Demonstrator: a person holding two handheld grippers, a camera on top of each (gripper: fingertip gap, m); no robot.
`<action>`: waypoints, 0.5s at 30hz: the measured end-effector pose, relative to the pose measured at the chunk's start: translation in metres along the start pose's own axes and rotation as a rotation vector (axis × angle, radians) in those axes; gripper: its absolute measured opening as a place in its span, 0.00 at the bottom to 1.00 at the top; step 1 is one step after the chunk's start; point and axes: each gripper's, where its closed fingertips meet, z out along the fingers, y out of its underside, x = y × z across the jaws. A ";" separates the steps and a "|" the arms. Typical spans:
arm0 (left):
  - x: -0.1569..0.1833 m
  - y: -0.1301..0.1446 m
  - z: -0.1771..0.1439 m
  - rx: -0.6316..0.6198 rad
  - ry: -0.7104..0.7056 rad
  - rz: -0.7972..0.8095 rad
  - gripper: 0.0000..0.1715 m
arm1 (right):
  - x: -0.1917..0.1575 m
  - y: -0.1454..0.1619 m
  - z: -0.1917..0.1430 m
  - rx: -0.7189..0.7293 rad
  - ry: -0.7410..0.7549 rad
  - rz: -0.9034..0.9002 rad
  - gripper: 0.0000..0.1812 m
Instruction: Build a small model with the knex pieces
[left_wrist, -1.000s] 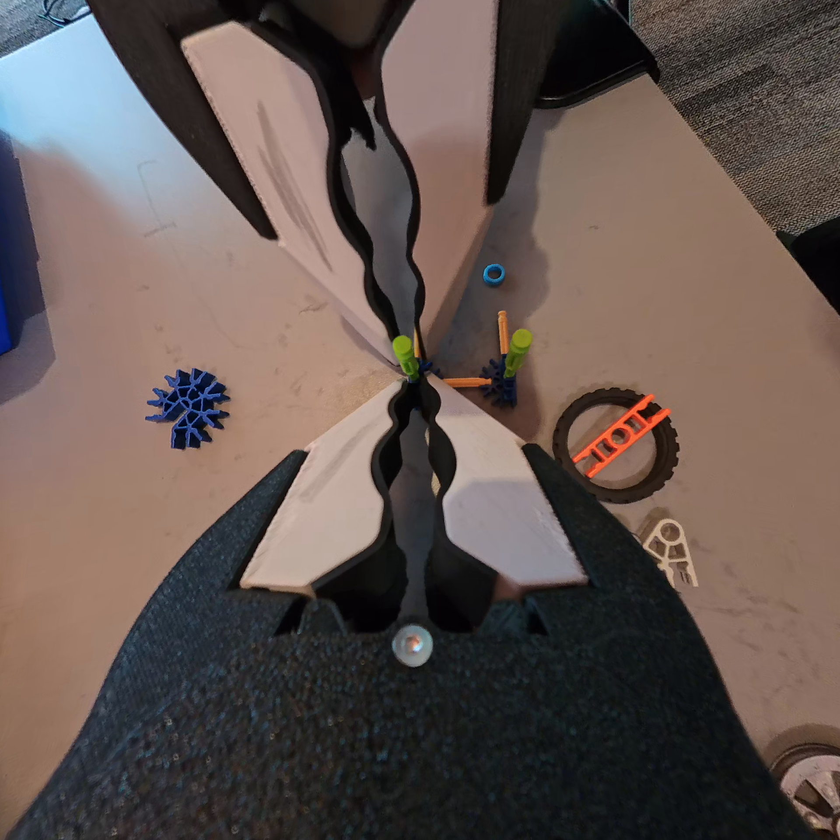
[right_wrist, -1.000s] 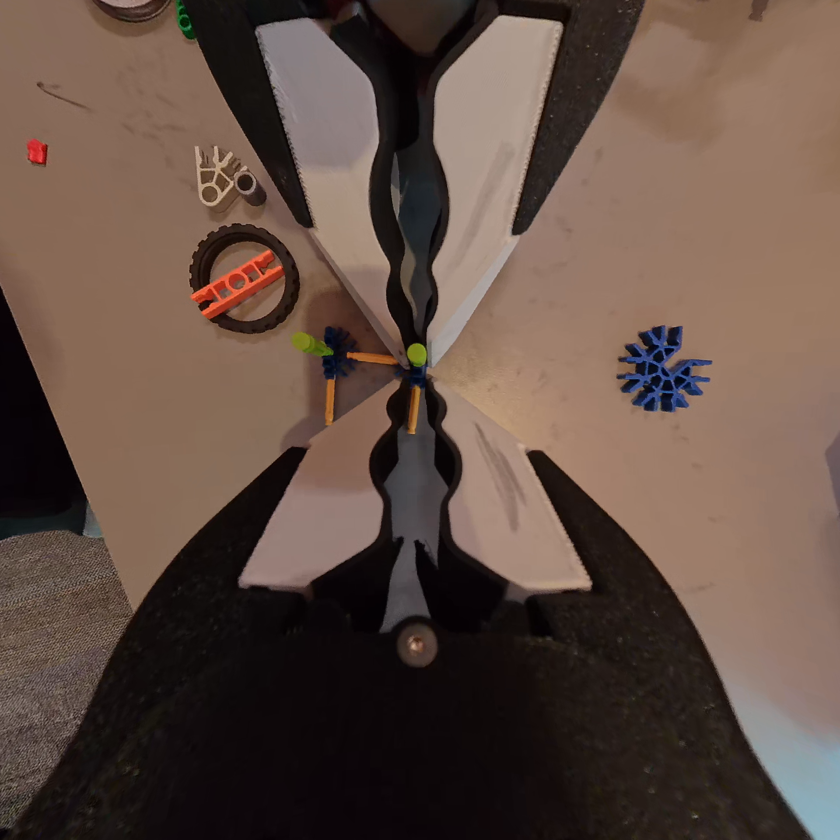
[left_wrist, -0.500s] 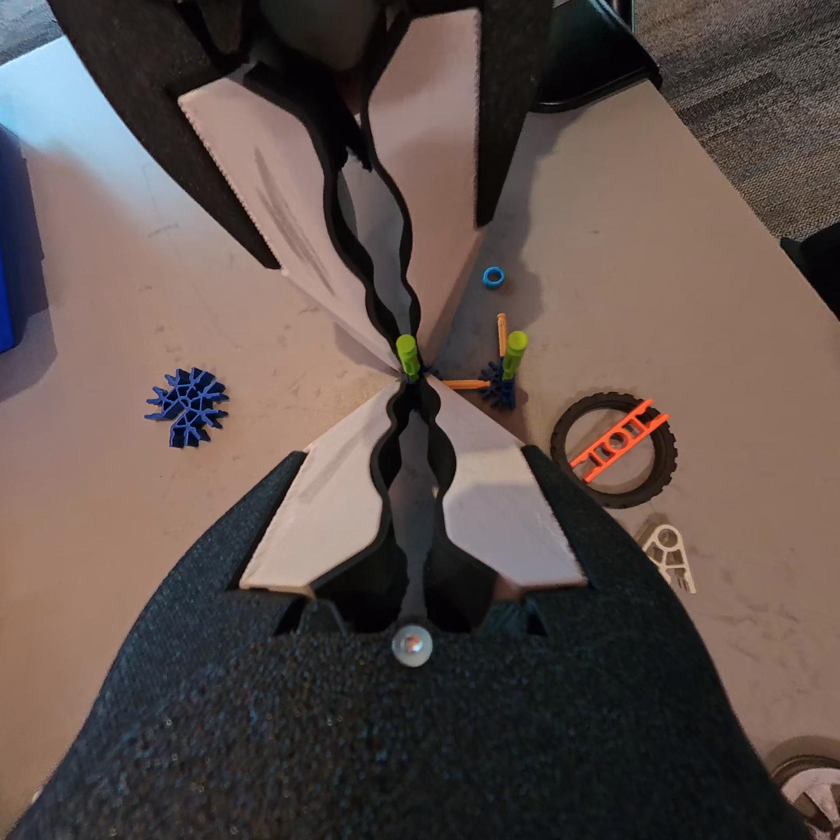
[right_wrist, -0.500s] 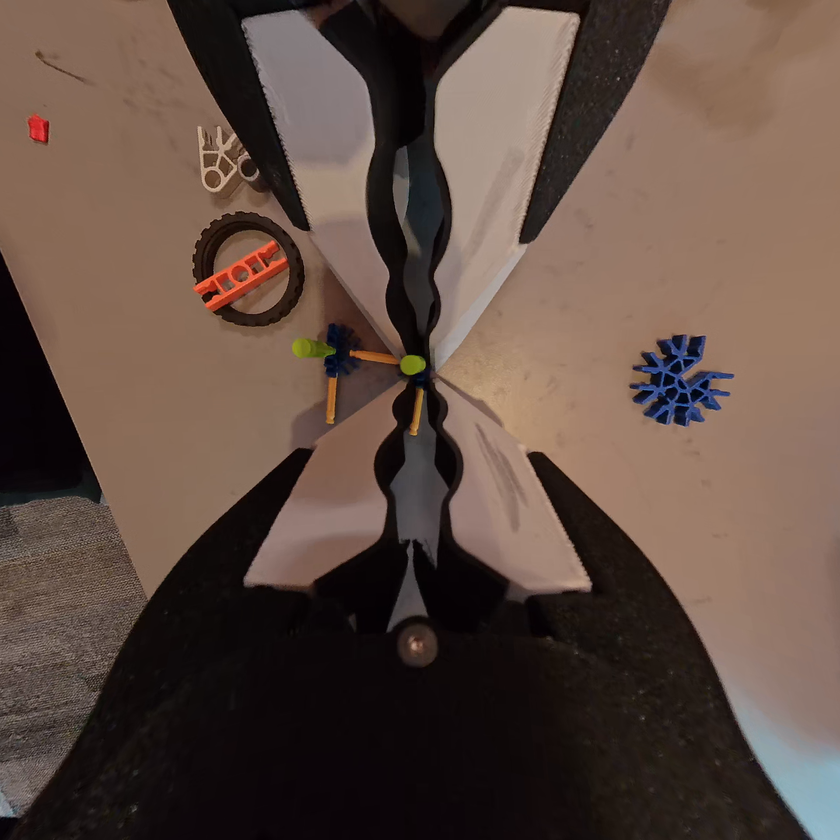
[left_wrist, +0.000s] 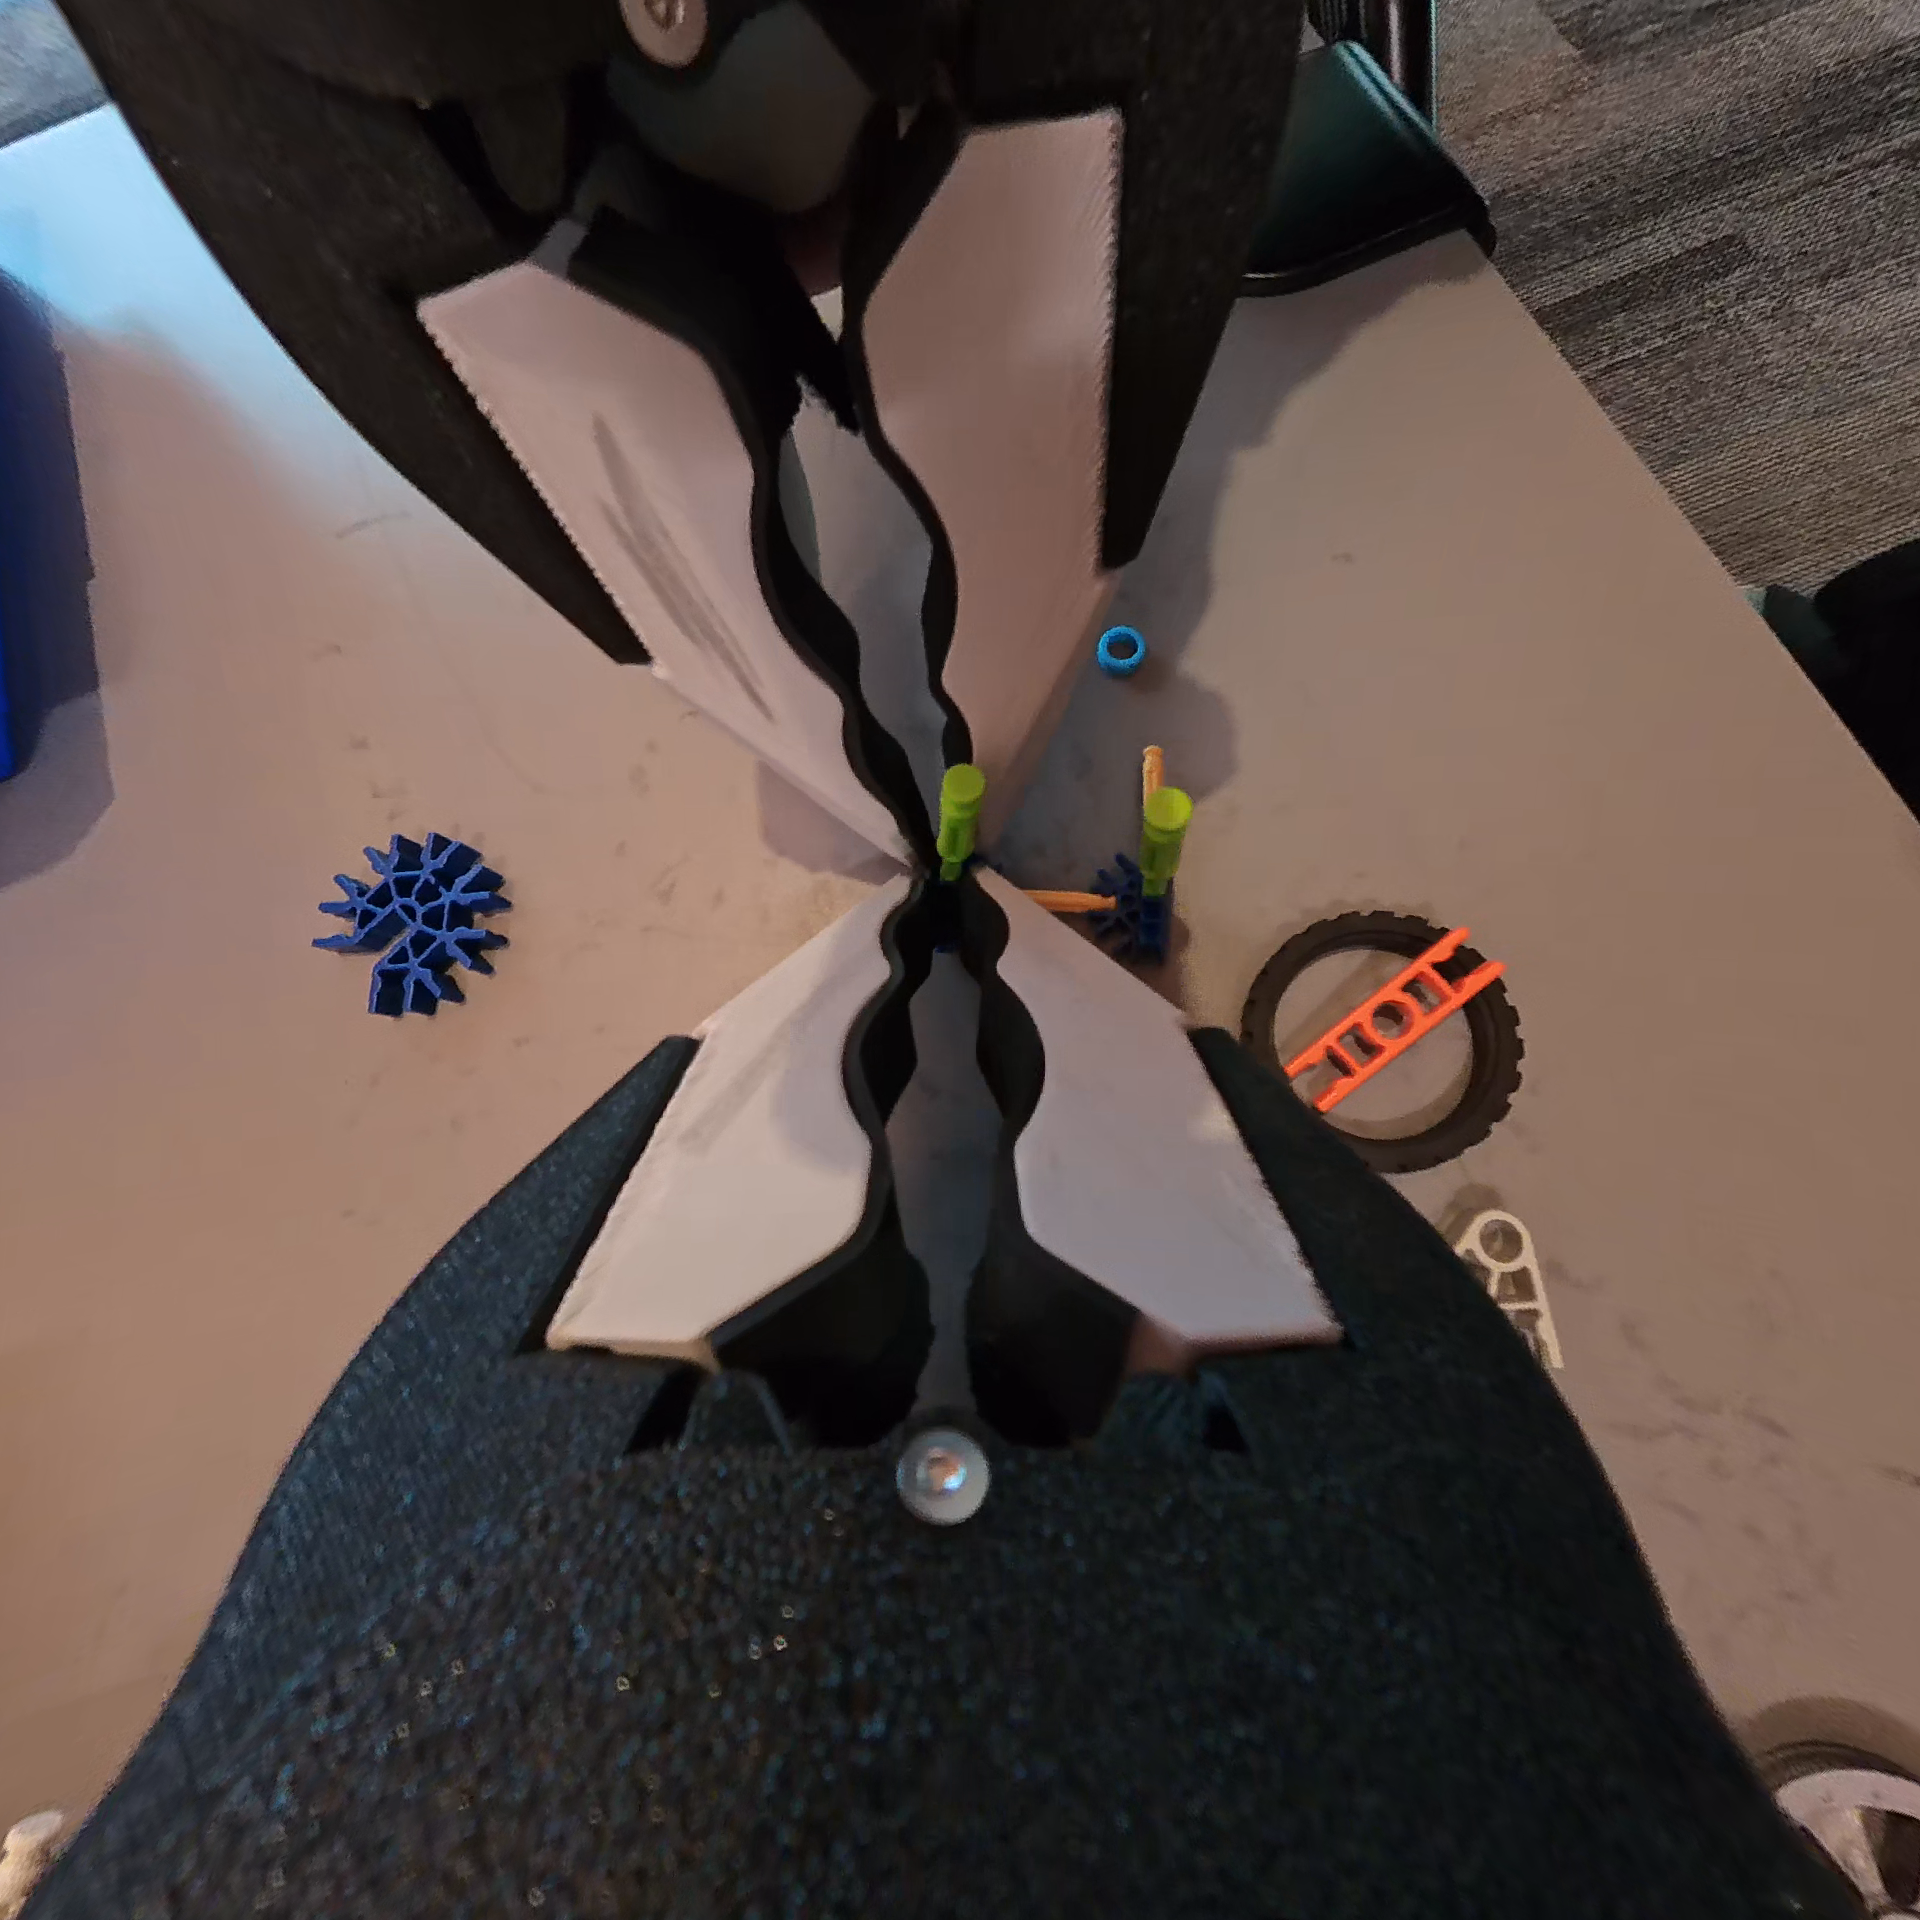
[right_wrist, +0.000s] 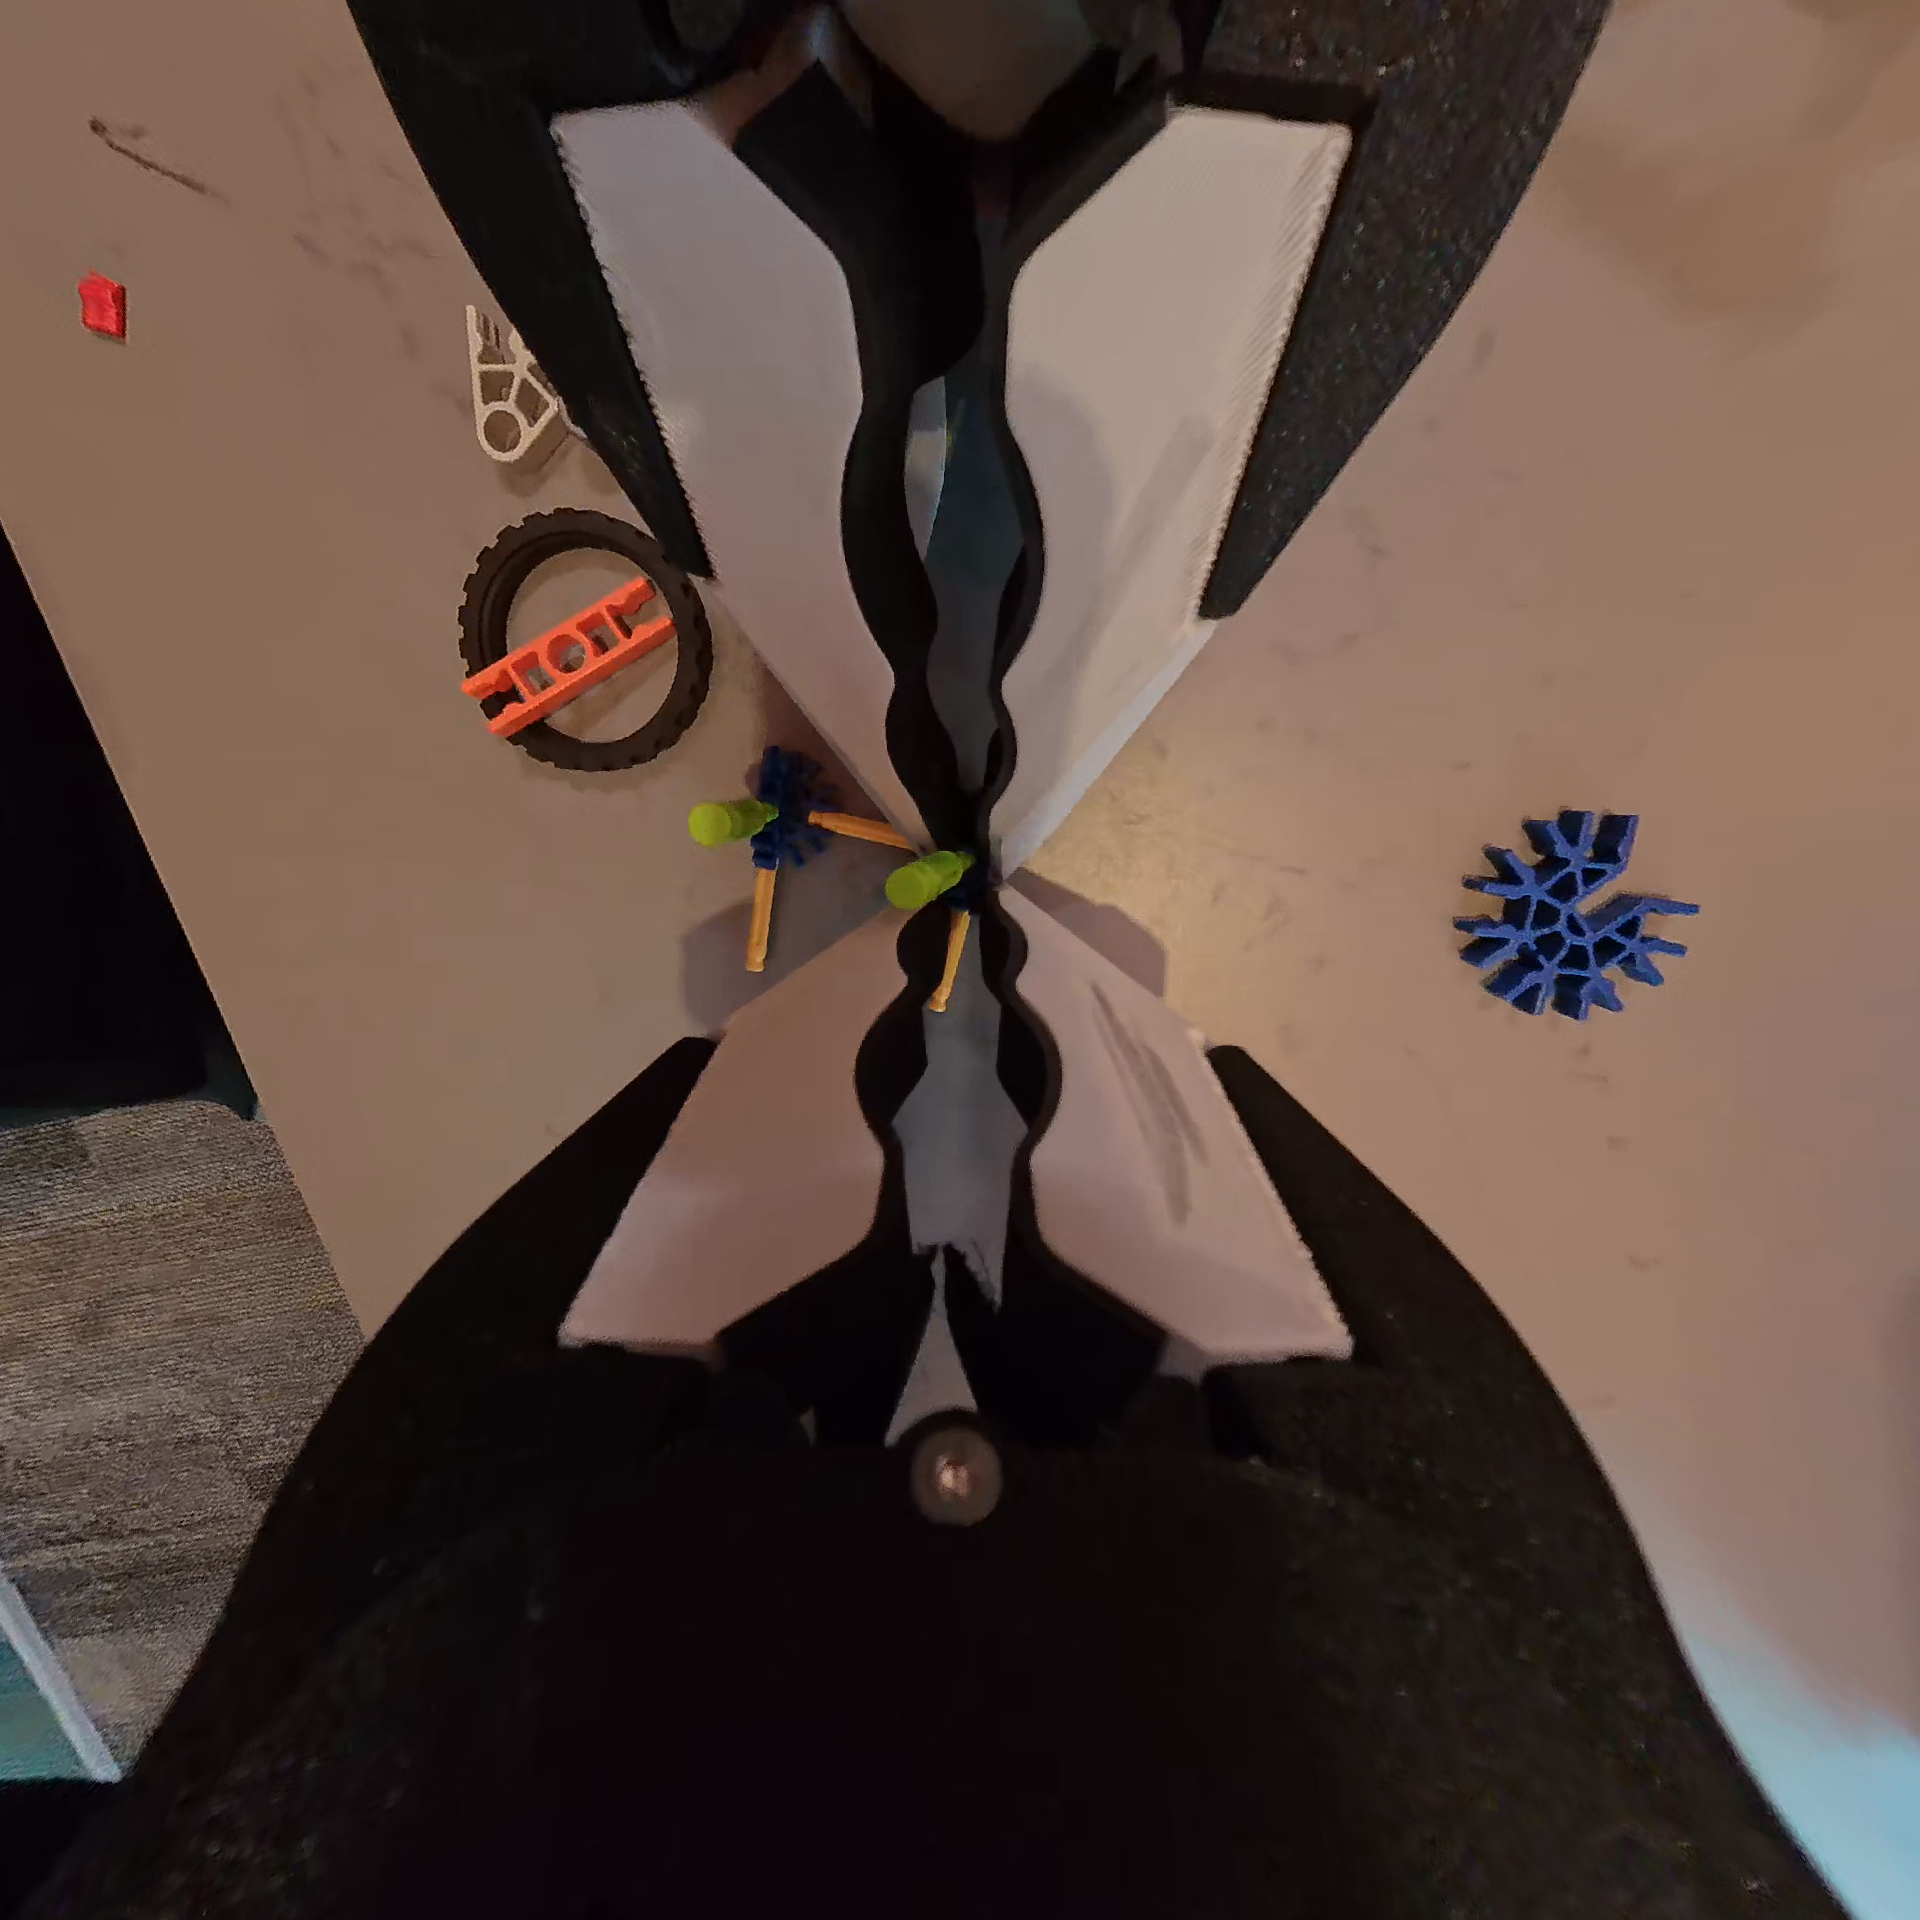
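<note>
A small toy assembly lies on the grey table (left_wrist: 1455, 623): two little blue connectors joined by an orange rod (left_wrist: 1060, 899), each with a green peg. My left gripper (left_wrist: 943, 920) is shut on the nearer blue connector, under the upright green peg (left_wrist: 958, 821). My right gripper (right_wrist: 985, 906) comes from the opposite side, tip to tip with the left, and is shut on the same connector; its green peg (right_wrist: 925, 881) points left there. An orange rod (right_wrist: 951, 966) lies between the right fingers. The second connector (left_wrist: 1138, 914) with its peg (left_wrist: 1164, 831) rests beside them.
A large blue snowflake connector (left_wrist: 416, 925) lies apart to one side. A black tyre (left_wrist: 1496, 1091) with an orange connector (left_wrist: 1392, 1018) across it, a white connector (left_wrist: 1507, 1278) and a light blue ring (left_wrist: 1120, 652) lie on the other side. A red piece (right_wrist: 102, 304) lies far off. The table edge and carpet (left_wrist: 1714, 260) are near. The tips of both grippers are at nearly the same place.
The right gripper has tipped and come closer over the left, so the held green peg now points sideways in the right wrist view. Both stay shut at the connector.
</note>
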 end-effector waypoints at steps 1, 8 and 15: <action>0.000 0.000 0.000 0.000 0.007 -0.002 0.00 | 0.000 0.000 0.000 0.003 -0.006 0.007 0.00; 0.000 0.004 -0.003 -0.021 0.034 -0.039 0.01 | 0.002 -0.001 0.000 0.032 0.028 0.027 0.03; 0.000 0.004 -0.003 -0.048 0.034 0.003 0.01 | 0.004 0.018 -0.005 0.042 0.160 0.074 0.07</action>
